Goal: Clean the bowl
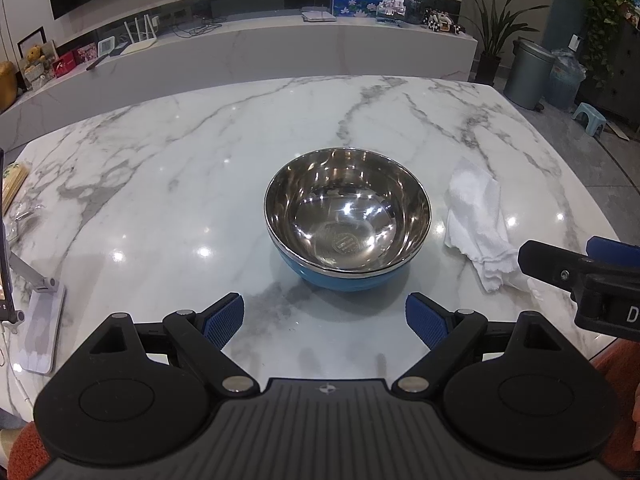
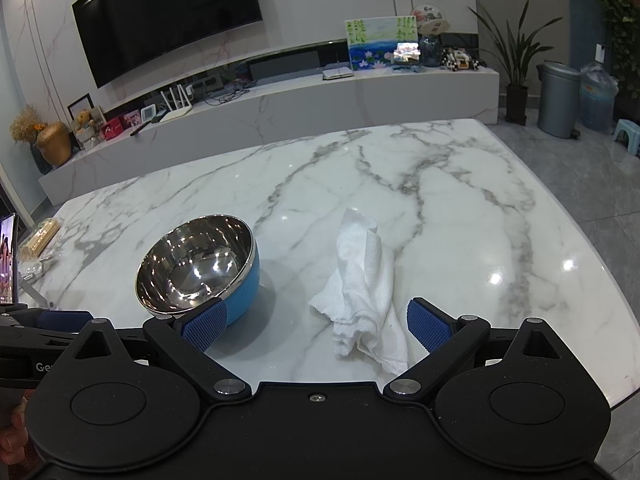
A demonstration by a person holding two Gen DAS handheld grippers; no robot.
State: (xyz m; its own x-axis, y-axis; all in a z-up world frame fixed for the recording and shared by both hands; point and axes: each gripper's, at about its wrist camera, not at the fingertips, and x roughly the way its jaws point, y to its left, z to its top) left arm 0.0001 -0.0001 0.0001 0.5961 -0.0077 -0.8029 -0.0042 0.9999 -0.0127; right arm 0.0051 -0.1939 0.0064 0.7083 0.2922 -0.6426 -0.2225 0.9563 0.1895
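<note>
A steel bowl (image 1: 347, 220) with a blue outside stands upright on the marble table (image 1: 200, 184); nothing lies inside it. My left gripper (image 1: 325, 322) is open just short of its near side, nothing between the pads. A crumpled white paper towel (image 1: 478, 222) lies to the bowl's right. In the right wrist view the towel (image 2: 366, 292) lies just ahead of my open right gripper (image 2: 316, 325), its near end between the blue pads, untouched. The bowl (image 2: 200, 266) sits to the left, behind the left pad. The right gripper's finger (image 1: 560, 268) shows at the right edge of the left wrist view.
A phone on a white stand (image 1: 40, 320) and a pack of wooden sticks (image 1: 16, 180) sit at the table's left edge. Beyond the table runs a low white TV bench (image 2: 280, 108) with clutter. A bin (image 2: 558, 98), a water jug and plants stand at the right.
</note>
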